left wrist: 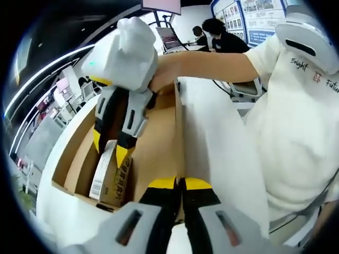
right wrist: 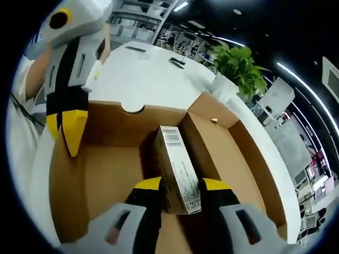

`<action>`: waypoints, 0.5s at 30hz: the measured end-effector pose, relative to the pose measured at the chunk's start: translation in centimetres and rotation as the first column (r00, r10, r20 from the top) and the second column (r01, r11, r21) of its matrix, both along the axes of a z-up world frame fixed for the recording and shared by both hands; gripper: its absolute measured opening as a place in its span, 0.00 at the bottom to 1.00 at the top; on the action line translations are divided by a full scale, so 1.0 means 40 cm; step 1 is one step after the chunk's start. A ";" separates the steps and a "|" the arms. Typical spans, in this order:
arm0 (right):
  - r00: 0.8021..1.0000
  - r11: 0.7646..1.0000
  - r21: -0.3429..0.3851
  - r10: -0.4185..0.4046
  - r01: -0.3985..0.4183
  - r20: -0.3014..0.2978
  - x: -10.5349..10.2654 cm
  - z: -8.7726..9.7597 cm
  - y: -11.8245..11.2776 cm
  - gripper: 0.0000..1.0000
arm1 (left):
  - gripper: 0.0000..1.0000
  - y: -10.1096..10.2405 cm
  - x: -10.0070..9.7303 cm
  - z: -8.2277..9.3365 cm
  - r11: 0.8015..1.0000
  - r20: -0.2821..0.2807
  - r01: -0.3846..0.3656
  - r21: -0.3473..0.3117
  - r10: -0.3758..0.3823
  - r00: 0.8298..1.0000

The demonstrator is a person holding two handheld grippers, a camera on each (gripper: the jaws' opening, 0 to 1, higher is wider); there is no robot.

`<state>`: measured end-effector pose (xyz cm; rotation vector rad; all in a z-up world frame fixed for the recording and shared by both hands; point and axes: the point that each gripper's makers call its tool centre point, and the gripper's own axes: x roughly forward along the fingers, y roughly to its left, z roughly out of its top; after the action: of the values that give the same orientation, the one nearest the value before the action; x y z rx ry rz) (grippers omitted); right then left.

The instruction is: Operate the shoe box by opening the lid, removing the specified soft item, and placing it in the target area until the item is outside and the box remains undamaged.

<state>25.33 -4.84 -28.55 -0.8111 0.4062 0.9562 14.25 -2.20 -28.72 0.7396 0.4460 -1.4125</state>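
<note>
Shoe box (right wrist: pixel 106 159): open, on the white surface (right wrist: pixel 153 79).
Right hand-held gripper (right wrist: pixel 180 193): jaws clamped on the small carton (right wrist: pixel 177 166) inside the box.
Left hand-held gripper (left wrist: pixel 180 185): jaws together, pinching the box's side wall.

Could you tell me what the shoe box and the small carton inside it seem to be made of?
Shoe box: apparently plain brown cardboard, matte, with raw brown inner walls and folded flaps. Small carton: seemingly thin printed paperboard, brown with a white barcode label and a slight sheen; the right tongs straddle it.
</note>
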 end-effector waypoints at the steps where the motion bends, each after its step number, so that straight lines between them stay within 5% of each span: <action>1: 1.000 1.000 -0.014 -0.002 0.002 0.011 0.004 0.002 -0.004 0.21 | 0.02 0.000 -0.001 -0.001 1.000 0.005 0.005 0.002 -0.005 1.000; 9: 0.998 0.995 -0.099 0.024 -0.030 -0.065 0.016 -0.003 -0.029 0.19 | 0.02 0.001 0.000 0.000 1.000 0.010 0.005 0.001 -0.005 1.000; 15: 0.997 0.996 -0.088 0.024 -0.031 -0.070 0.029 -0.002 -0.037 0.19 | 0.02 0.001 0.000 0.001 1.000 0.005 0.003 0.002 -0.004 1.000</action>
<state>26.48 -6.33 -28.65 -0.8683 0.5018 0.9993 14.24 -2.16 -28.70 0.7455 0.4422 -1.4135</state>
